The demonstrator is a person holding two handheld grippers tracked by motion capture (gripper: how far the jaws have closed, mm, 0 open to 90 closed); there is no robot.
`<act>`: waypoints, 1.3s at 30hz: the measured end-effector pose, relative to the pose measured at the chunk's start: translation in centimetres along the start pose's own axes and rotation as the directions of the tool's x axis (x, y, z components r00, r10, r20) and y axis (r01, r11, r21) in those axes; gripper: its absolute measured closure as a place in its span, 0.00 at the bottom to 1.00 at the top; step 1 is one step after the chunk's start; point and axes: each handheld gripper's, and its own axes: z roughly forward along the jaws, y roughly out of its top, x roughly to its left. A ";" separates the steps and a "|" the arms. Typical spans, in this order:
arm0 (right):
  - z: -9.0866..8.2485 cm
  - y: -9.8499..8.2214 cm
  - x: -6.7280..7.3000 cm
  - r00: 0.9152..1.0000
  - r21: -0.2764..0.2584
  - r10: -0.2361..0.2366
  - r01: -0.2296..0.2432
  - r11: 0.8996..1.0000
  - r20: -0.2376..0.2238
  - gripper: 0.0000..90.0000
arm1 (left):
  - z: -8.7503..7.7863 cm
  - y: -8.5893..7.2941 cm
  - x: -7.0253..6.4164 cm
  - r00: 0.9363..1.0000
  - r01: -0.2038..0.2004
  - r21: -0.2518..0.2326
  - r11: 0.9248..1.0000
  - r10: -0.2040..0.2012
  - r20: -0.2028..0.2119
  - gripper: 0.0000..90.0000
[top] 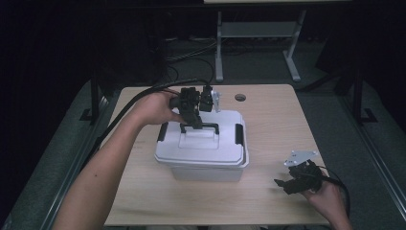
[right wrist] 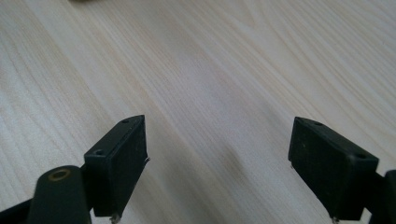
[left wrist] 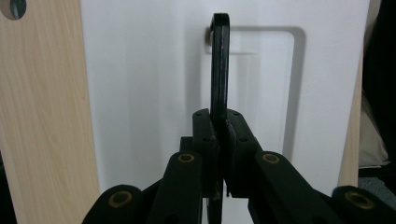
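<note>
From the high view, the white box [top: 203, 153] sits in the middle of the wooden counter [top: 268, 120], lid [top: 206, 141] on, black latches at either end, and the left tool [top: 192, 119] is down on top of it, right at the black handle [top: 201, 128] on the lid. Over at the near right corner, the right tool [top: 287, 184] rests low by the counter's edge, well apart from the box. Switch to the left gripper view and there's the grip: the left tool [left wrist: 219, 128] has its jaws pressed together on the thin black handle [left wrist: 219, 65], which stands up from the white lid [left wrist: 140, 93] and runs straight away from the camera. So the step in hand, by my read, is taking hold of the handle, and that hold looks made. Right gripper view now: the right tool [right wrist: 217, 158] has its jaws standing wide apart with nothing between them, just bare pale wood [right wrist: 210, 70] below. The next move likely calls for a straight, steady lift on that handle, and if the latches are fastened the whole box may come up, so the idle right tool may be needed to free them or steady the box.
</note>
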 end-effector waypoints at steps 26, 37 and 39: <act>0.2 0.1 0.0 1.000 0.003 -0.004 0.004 1.000 -0.008 0.21 | 1.8 1.5 0.8 1.000 0.015 0.011 1.000 -0.015 0.005 0.94; 0.3 0.1 0.1 1.000 0.004 -0.005 0.005 1.000 -0.011 0.21 | 2.1 1.8 0.8 1.000 0.026 0.016 1.000 -0.026 0.007 0.94; 0.2 0.1 0.1 1.000 0.003 -0.004 0.004 1.000 -0.011 0.21 | 2.1 1.8 0.7 1.000 0.026 0.018 1.000 -0.026 0.011 0.94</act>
